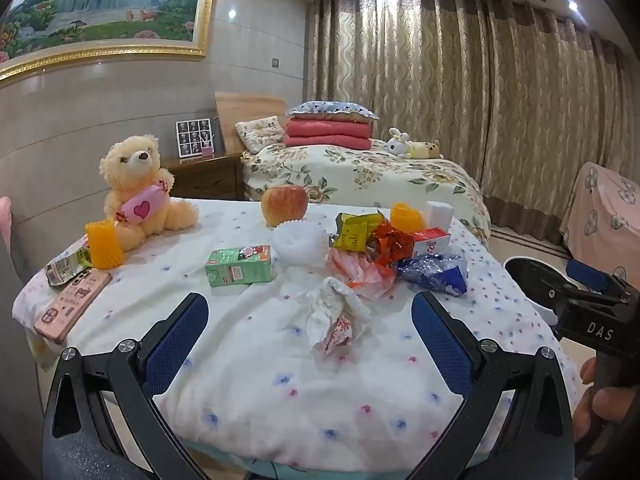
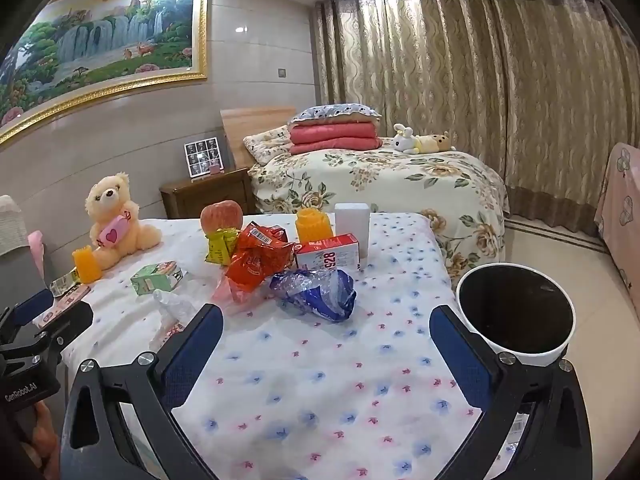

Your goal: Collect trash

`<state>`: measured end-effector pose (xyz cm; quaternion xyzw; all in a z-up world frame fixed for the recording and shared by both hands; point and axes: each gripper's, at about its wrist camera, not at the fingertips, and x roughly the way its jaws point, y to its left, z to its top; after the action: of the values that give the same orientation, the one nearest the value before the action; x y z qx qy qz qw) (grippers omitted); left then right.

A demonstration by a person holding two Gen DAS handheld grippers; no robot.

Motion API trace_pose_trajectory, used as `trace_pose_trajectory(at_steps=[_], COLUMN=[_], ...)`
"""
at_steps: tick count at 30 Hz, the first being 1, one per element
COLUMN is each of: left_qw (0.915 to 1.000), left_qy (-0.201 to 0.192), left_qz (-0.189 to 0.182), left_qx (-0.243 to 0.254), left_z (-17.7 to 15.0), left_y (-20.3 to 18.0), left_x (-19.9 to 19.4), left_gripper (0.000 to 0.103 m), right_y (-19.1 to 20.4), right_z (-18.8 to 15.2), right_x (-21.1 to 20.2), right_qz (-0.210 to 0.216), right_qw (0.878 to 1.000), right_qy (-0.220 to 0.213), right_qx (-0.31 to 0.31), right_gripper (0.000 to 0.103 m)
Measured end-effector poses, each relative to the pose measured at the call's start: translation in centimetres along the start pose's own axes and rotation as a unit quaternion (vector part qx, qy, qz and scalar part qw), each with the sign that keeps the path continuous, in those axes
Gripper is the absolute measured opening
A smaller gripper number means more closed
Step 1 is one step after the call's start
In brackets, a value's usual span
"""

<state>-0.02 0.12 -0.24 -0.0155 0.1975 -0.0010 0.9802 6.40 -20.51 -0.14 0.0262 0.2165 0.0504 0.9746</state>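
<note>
Left wrist view: the left gripper (image 1: 310, 322) is held fully open and empty above the bed's (image 1: 248, 360) near edge; a crumpled tissue (image 1: 336, 316) lies between its fingers.

Right wrist view: the right gripper (image 2: 326, 330) is spread wide, empty; wrappers (image 2: 260, 264) are heaped mid-bed, and a bin (image 2: 516, 308) stands off the right edge.

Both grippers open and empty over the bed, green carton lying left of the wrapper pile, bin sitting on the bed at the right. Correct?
One error: the bin is not on the bed. The right wrist view shows it standing on the floor beside the bed's right edge. The rest holds: left gripper and right gripper open and empty, green carton left of the wrapper pile.
</note>
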Motion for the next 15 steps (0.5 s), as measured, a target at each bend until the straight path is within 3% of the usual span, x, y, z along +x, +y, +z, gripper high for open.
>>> trace_pose_trajectory(at_steps=[15], left_qw=[1.0000], left_qy=[0.000], left_qz=[0.001], left_qx=[-0.003], left_z=[0.08], left_y=[0.16], left_x=[0.20], left_gripper=[0.103], right_y=[0.07], right_z=[0.04], right_x=[0.08], right_qz=[0.003], right_qw=[1.000], right_qy=[0.002], right_qx=[0.000], right_gripper=[0.103])
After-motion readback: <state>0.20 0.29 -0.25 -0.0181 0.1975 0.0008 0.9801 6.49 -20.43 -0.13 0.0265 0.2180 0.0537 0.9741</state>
